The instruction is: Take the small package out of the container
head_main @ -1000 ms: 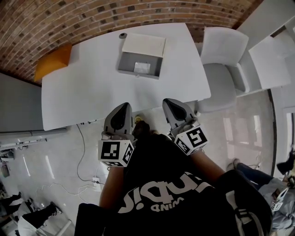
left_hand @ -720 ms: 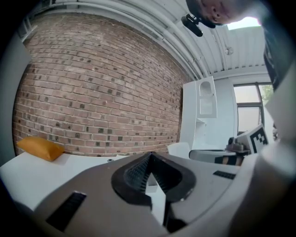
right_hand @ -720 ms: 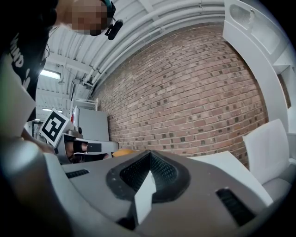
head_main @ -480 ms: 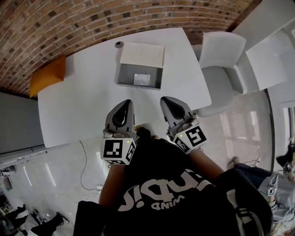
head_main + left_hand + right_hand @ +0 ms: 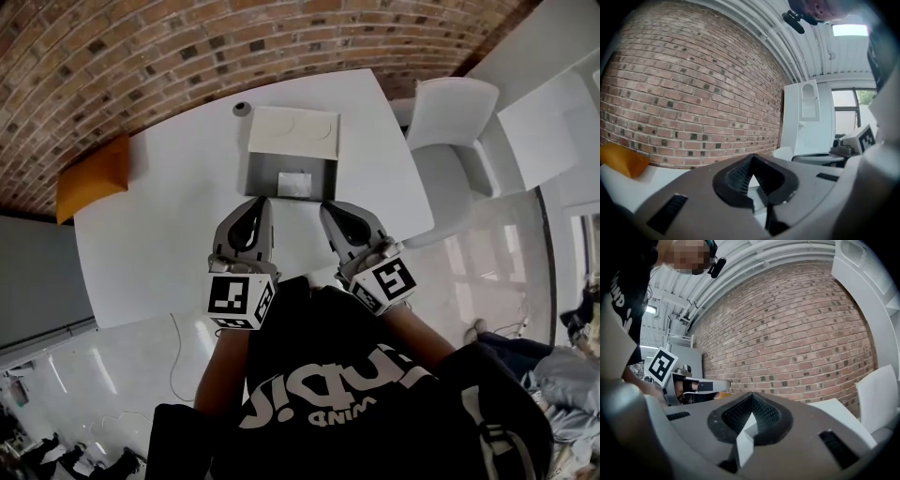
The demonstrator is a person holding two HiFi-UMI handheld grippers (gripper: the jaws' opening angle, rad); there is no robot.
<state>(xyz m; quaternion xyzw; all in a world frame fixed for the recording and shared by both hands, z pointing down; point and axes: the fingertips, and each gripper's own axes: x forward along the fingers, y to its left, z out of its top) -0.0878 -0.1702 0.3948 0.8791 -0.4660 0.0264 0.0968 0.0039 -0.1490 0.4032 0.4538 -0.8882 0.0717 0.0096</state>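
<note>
The small package [image 5: 294,184] lies inside the grey container [image 5: 254,174], near the far edge of the table [image 5: 150,225]. The left gripper [image 5: 262,201] and the right gripper [image 5: 325,207], both clenched on nothing, hover just before the container.

Bench [image 5: 159,216] white. Container [image 5: 262,175] grey, its lid [image 5: 292,129] off-white; small package [image 5: 294,185] white. Far wall [image 5: 141,56] red-brown brick. Far-left object [image 5: 91,176] orange. Left gripper [image 5: 260,202] and right gripper [image 5: 326,208] grey, black-and-white square markers.

Brick wall [image 5: 187,47] at the far side, white table [image 5: 150,225] before it, orange seat [image 5: 91,176] left, white chair [image 5: 450,141] right, glossy pale floor [image 5: 497,272] near.
</note>
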